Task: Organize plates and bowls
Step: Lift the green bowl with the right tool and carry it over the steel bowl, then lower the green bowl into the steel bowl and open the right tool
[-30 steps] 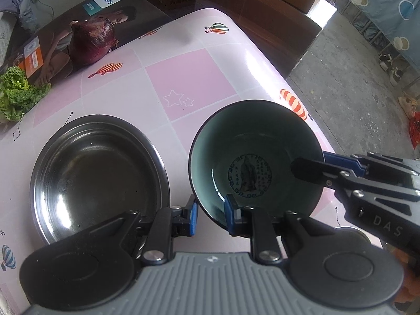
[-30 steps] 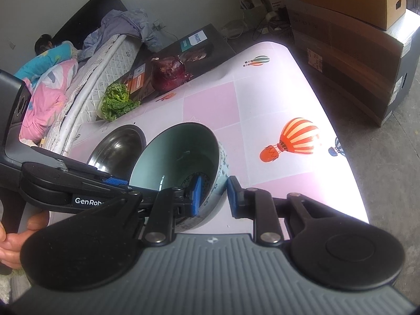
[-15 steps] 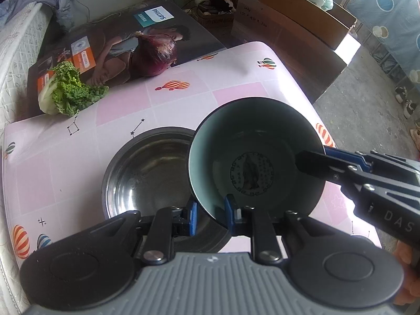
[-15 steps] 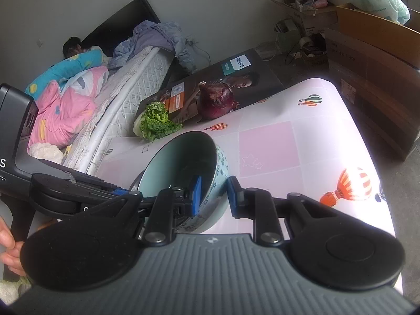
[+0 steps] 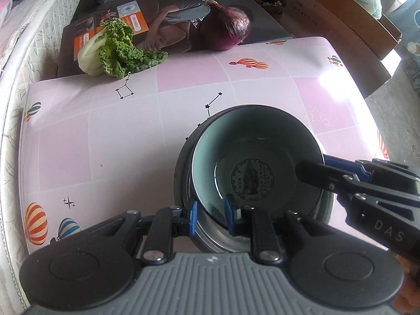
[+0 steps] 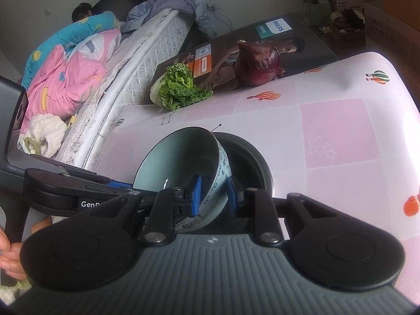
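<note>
Between the tongs sits a glossy teal glazed ceramic bowl point(image 5: 256, 162); beneath it, a shiny round steel bowl point(image 5: 210, 232) on the smooth pink worktop point(image 5: 105, 144).

Ceramic bowl point(image 5: 256, 157), clamped at its rim by both the left gripper point(image 5: 209, 218) and the right gripper point(image 6: 212, 197), has been carried sideways from beside the steel bowl point(image 5: 183, 183) to directly over it. Steel bowl now mostly hidden; only its left and lower rim shows. Lettuce point(image 5: 115, 48) and red onion point(image 5: 225, 30) have shifted from upper left toward top centre of frame.
</note>
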